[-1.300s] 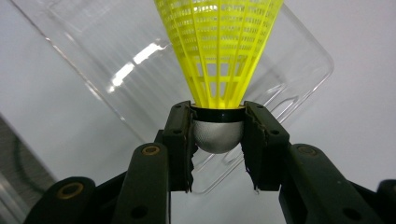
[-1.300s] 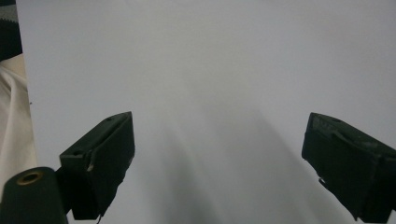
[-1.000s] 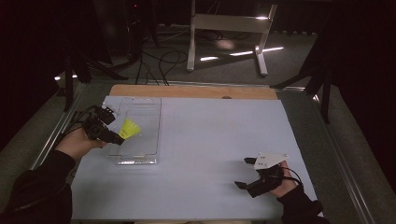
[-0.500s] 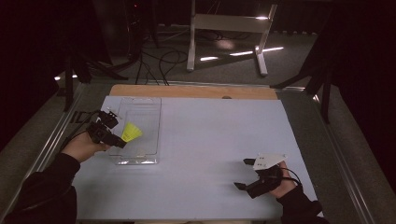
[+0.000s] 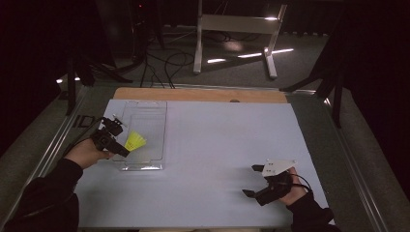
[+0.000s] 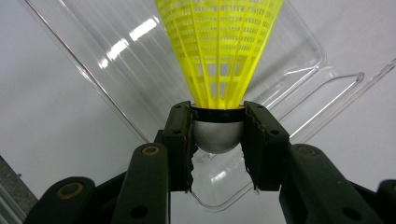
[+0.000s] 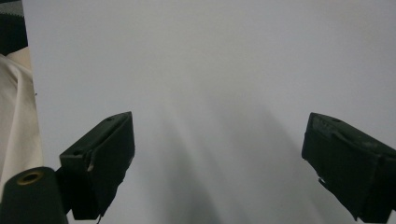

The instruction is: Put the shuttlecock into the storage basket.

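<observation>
The left claw [image 6: 218,140] clamps the yellow shuttlecock [image 6: 219,51] by its cork; lower gently until the clear tray [image 5: 145,121] beneath bears it, then release. The right claw [image 7: 219,168] gapes empty.

The shuttlecock [image 6: 219,51] has a bright yellow plastic mesh skirt and a smooth, dull silver cap. The tray [image 5: 153,113] at the left of the high view is clear glossy plastic, ribbed, catching glints. The left gripper [image 6: 218,140] is matt black plastic. The counter [image 5: 217,145] looks smooth, matt pale grey, with a wooden strip [image 5: 193,94] along its far edge.
</observation>
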Motion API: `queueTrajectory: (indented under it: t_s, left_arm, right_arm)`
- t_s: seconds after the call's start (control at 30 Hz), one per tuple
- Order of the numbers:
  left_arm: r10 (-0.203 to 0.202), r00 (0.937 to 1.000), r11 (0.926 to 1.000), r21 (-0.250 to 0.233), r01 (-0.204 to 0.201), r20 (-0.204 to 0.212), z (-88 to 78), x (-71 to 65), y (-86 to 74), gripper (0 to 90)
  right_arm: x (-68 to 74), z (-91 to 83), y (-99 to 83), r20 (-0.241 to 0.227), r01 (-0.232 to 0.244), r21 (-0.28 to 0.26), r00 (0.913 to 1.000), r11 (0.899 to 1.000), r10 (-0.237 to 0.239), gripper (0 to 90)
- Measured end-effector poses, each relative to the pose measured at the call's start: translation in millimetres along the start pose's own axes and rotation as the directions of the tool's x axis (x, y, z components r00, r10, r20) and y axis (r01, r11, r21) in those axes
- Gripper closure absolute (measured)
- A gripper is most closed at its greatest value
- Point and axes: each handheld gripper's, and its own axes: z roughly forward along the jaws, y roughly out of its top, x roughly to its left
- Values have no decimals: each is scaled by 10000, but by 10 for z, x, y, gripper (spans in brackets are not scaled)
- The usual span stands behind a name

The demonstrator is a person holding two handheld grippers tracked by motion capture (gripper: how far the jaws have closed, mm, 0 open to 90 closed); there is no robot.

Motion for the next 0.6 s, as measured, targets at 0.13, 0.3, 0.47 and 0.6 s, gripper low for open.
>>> queueTrajectory:
  t_s: [0.13, 0.3, 0.47, 0.6]
  left_arm:
    - [142, 9998, 9998, 136, -140, -125, 25, -7, 7, 656]
    - [142, 9999, 9996, 225, -141, -45, 43, -24, 15, 655]
    - [51, 10000, 9981, 621, -51, 11, 72, -20, 35, 655]
    - [41, 10000, 9972, 745, -41, -3, 74, -18, 55, 654]
  right_arm:
    - [0, 1, 3, -5, -5, 5, 10000, 10000, 5, 97]
    - [0, -4, 2, -12, 7, -8, 10000, 10000, -7, 97]
    - [-3, -10, 3, -11, -13, -11, 10000, 10000, 13, 97]
    - [-6, -13, 1, 0, -61, -9, 10000, 10000, 61, 97]
